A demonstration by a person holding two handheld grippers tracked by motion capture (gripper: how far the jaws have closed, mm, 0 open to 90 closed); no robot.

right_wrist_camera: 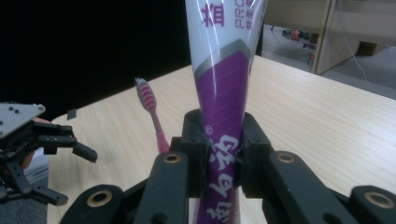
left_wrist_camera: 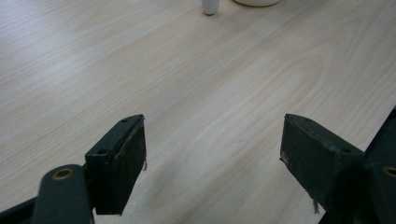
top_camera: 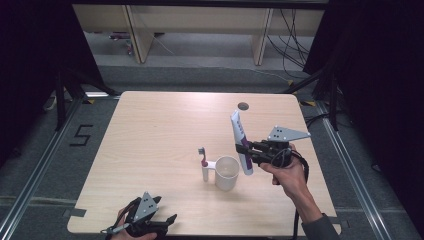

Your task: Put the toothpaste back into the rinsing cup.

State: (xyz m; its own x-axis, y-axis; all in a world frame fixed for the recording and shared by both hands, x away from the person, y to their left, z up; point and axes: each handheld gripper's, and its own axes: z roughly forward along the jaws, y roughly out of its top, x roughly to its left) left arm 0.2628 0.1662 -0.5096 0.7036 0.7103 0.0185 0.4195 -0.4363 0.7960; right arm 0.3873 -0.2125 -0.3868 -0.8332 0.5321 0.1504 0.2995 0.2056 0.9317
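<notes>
a white and purple toothpaste tube (top_camera: 241, 142) is held upright between the right gripper's (top_camera: 243, 148) fingers, above the white ceramic mug (top_camera: 226, 173) mid-tabletop (top_camera: 150, 130). the left gripper's (top_camera: 169, 219) fingers are spread wide at the tabletop's near edge.

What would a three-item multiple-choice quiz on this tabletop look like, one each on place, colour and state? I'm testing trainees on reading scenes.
1. Where is the toothbrush?
A. left of the mug
B. inside it
C. far corner

2. The toothpaste tube is white and
A. green
B. purple
C. orange

3. The left gripper is
A. shut on the mug
B. shut on nothing
C. open

Answers: 1 A, it stands upright beside the mug; 2 B, purple band in the right gripper view; 3 C, jaws wide apart over bare table, while the right gripper clamps the tube.
</notes>
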